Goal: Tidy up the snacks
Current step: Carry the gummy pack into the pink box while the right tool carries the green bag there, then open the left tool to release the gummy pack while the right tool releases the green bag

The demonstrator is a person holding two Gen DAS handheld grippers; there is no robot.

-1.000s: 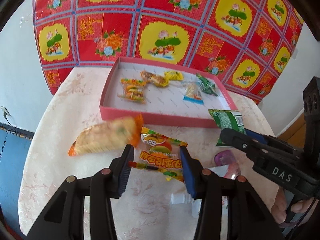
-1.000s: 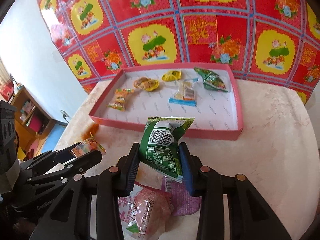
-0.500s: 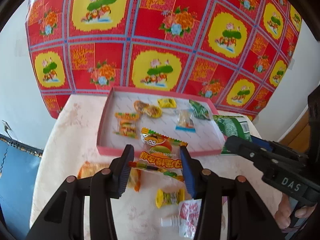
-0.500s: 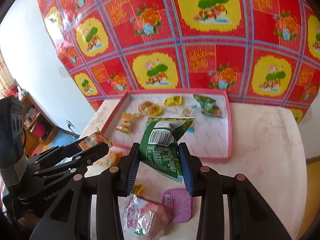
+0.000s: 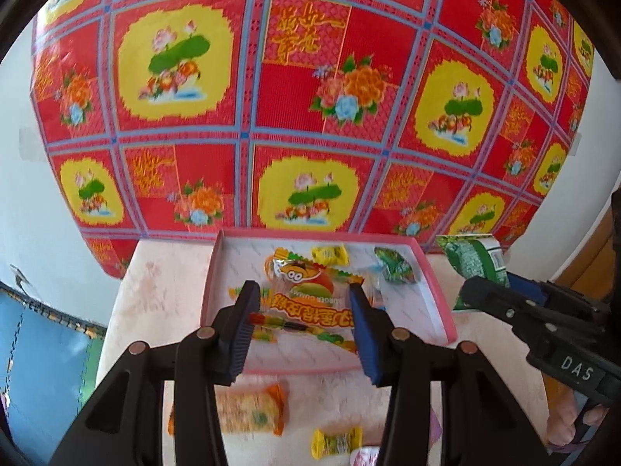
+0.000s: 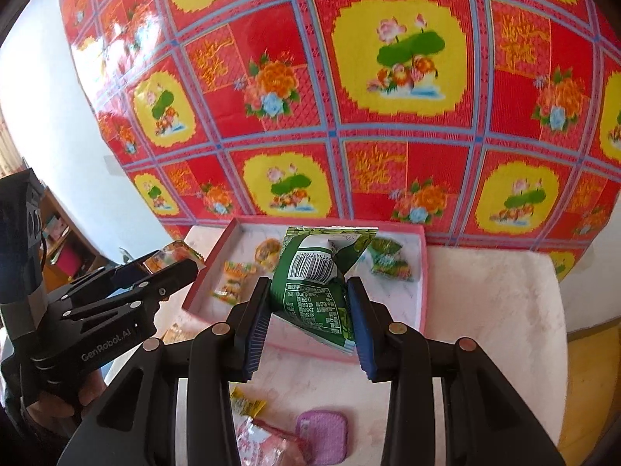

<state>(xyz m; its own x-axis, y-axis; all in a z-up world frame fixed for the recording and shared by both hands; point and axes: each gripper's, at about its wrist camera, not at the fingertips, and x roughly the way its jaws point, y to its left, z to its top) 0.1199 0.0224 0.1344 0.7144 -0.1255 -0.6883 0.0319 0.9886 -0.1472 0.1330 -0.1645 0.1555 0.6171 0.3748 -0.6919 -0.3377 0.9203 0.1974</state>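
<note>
Both grippers hang above a pale marbled table (image 6: 496, 310), each with a snack pinched between blue-padded fingers. The left gripper (image 5: 304, 314) is clamped on an orange gummy-burger packet (image 5: 310, 299), its pads pressing the wrapper's two side edges, the packet held in the air over the near half of the pink tray (image 5: 438, 303). The right gripper (image 6: 308, 314) is clamped on a green snack bag (image 6: 318, 291) with a white barcode panel, likewise held above the tray's near rim. Inside the tray, seen from the left wrist, a yellow candy (image 5: 330, 254) lies at 12 o'clock and a small green packet (image 5: 396, 270) at 2 o'clock; an orange-and-green packet (image 6: 233, 281) sits at 9 o'clock in the right-wrist view. The tray's right half is mostly bare white floor. On the table short of the tray lie a long orange-ended wrapper (image 5: 248, 411), a yellow wrapped sweet (image 5: 335, 442), a pink packet (image 6: 268, 442) and a purple square pad (image 6: 322, 437). Red-and-yellow floral cloth (image 6: 349, 97) rises just behind the tray's far rim.
</note>
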